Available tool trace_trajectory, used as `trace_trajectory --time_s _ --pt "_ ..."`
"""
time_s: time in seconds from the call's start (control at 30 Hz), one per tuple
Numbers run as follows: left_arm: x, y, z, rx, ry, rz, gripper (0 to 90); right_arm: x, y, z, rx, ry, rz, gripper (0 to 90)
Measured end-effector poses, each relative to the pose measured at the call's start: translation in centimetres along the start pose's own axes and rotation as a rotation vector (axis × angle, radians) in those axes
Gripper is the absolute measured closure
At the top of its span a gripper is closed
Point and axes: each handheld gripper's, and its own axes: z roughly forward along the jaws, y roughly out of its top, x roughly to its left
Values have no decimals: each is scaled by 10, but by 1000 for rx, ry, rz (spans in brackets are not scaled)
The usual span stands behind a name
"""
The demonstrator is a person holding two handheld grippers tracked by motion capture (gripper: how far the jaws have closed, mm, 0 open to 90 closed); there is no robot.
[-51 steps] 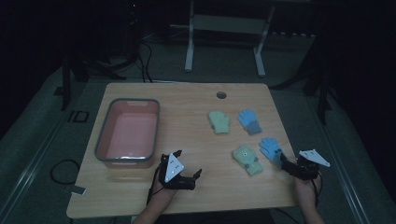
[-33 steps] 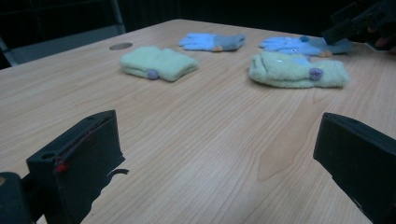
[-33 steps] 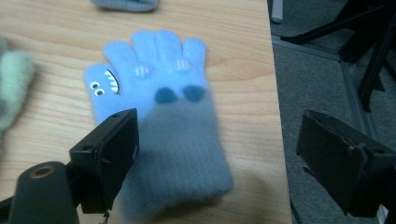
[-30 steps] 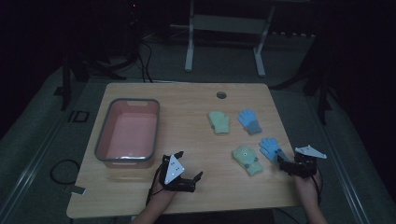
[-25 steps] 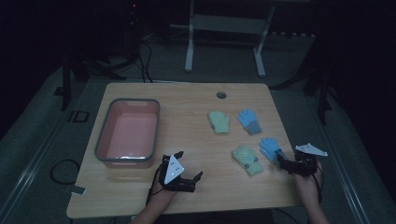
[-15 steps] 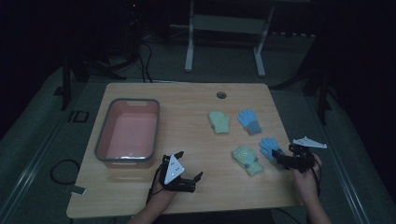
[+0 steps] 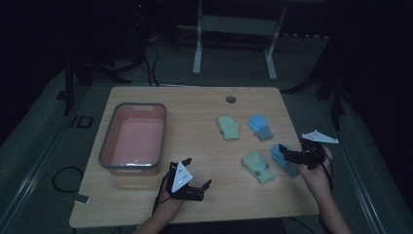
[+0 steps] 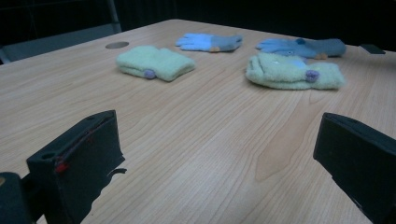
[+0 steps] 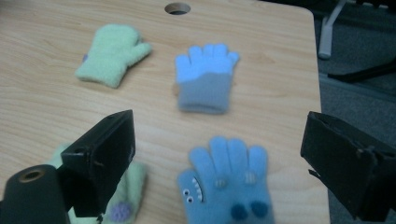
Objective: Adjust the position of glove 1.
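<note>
Four gloves lie on the right half of the wooden table (image 7: 204, 112). At the back are a green mitten (image 7: 228, 127) (image 9: 112, 53) and a blue glove with a grey cuff (image 7: 260, 126) (image 9: 206, 77). Nearer lie a second green mitten (image 7: 258, 167) (image 8: 292, 71) and a blue glove with a face pattern (image 7: 278, 152) (image 9: 229, 186). My right gripper (image 7: 287, 157) (image 9: 217, 158) is open, its jaws standing either side of the face-pattern glove just above it. My left gripper (image 7: 198, 171) (image 8: 219, 154) rests open near the front edge, holding nothing.
A pink tub (image 7: 113, 146) with a grey rim stands on the left half of the table, just behind my left gripper. A round cable hole (image 7: 231, 99) sits near the back edge. My right hand is close to the table's right edge.
My right gripper has moved from the table's right edge leftward and forward over the face-pattern blue glove. The left gripper and the gloves have stayed put.
</note>
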Motion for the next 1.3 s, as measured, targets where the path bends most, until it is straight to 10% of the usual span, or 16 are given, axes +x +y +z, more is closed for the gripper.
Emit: trace_trajectory --time_s 1.3 --pt "-1 0 0 -3 -6 11 11 62 61 76 47 190 -168 414"
